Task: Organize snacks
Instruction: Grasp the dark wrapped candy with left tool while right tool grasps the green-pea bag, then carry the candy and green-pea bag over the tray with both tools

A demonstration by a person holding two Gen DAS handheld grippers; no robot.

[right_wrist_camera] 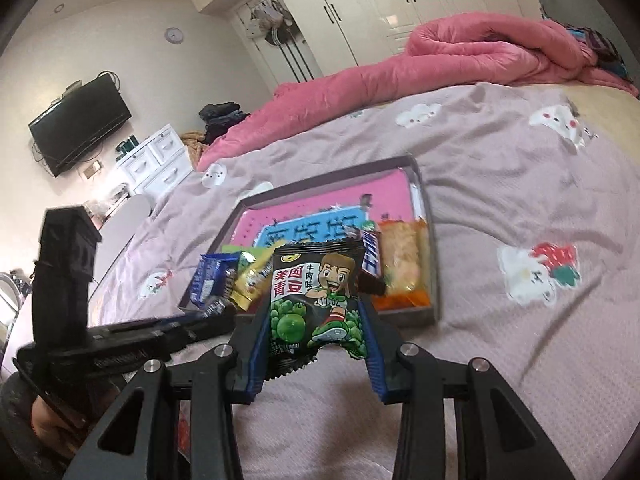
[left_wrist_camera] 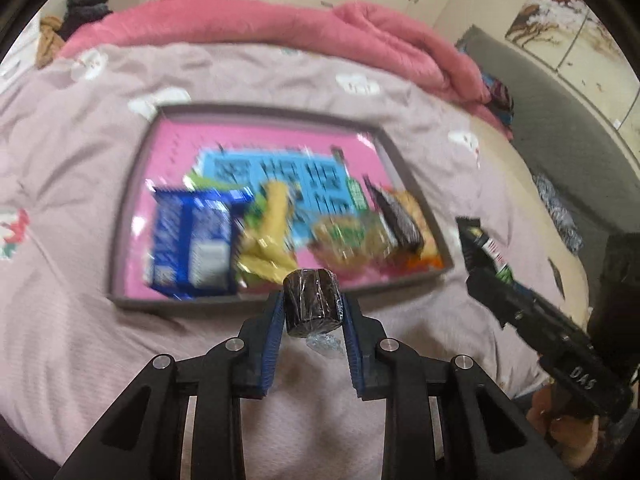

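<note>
Left wrist view, from the left edge across:

- Bedspread: mauve-pink, printed with white cartoon figures; covers the bed and carries everything below.
- Tray: grey-rimmed, pink-floored, lying flat on the bedspread. Picture blurred here; contents read only roughly.
- Blue packet: in the tray's near left corner.
- Yellow wrappers: just right of the blue packet, beside a green one.
- Blue printed card: flat on the tray floor behind the snacks.
- Left gripper: blue pads pinched on a small dark round cake in clear wrap, held above the bedspread just short of the tray's near rim.
- Dark wrapped bar and orange packet: at the tray's right end.
- Pink quilt: bunched along the far side of the bed.
- Right gripper: enters from the right, seen side-on.

Right wrist view, from the left edge across:

- Wall television and white drawers: far left of the room.
- The left gripper's body: black, at lower left, its tips near the tray's near left corner.
- Right gripper, own view: pads clamped on either side of a black green-pea packet with a cartoon boy, held upright above the bedspread in front of the tray's near rim.
- White wardrobes: along the far wall.
</note>
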